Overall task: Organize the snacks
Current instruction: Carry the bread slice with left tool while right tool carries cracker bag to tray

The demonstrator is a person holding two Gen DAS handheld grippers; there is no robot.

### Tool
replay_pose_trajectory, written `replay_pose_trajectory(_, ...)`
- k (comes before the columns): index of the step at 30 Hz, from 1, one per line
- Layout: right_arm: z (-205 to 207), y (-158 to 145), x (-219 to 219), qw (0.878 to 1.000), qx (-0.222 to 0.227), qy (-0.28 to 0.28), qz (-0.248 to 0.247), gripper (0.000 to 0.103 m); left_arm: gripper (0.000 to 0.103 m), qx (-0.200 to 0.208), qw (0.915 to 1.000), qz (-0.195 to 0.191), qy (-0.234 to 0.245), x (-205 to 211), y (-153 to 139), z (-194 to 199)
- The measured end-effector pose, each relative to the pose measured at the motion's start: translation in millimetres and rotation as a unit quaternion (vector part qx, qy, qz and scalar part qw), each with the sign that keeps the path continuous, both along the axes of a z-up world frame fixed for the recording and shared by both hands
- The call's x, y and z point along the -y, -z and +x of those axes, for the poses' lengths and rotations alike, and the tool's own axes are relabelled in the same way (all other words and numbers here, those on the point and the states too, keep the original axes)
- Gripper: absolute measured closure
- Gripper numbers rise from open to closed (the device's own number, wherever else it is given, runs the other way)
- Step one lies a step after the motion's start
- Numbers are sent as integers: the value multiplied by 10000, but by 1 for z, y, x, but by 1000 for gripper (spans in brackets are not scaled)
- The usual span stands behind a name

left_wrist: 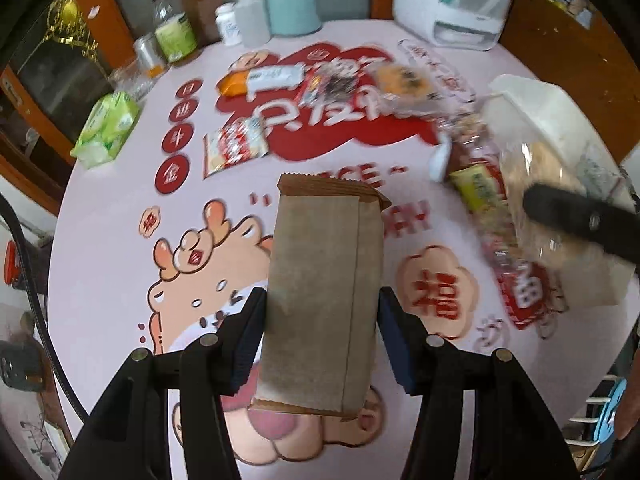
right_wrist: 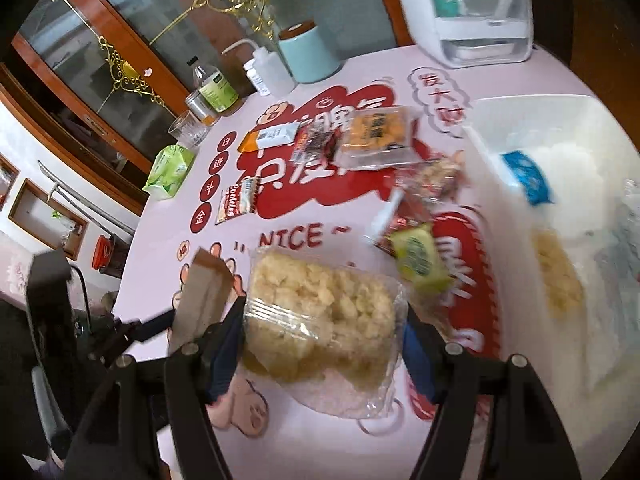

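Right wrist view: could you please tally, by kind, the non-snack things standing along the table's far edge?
Bottles: 3 (green-label bottle, white squeeze bottle, small white bottle)
Metal tin: 1
Glass: 1
Teal canister: 1
Tissue pack: 1
White appliance: 1
Total: 8
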State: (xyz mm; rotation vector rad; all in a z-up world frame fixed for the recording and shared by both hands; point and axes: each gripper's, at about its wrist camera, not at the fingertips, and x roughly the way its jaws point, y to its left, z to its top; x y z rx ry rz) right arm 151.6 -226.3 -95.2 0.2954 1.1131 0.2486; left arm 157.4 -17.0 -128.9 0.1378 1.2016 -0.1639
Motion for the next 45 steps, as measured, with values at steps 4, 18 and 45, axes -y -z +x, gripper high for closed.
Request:
replay_pose_trajectory(4,-19,-18,37,9997,192,87,-122,32,49,257,9994,17,221,37,-30,-6)
replay_pose_trajectory(18,-28,-87,208,9914,1063,648,-400,32,49,833,9899,-343,1094,238,-96,-27)
replay_pose_trajectory(45,110,-51,276,9942,748,629,-455,32,49,397,9955,-282,811,361,-58,13)
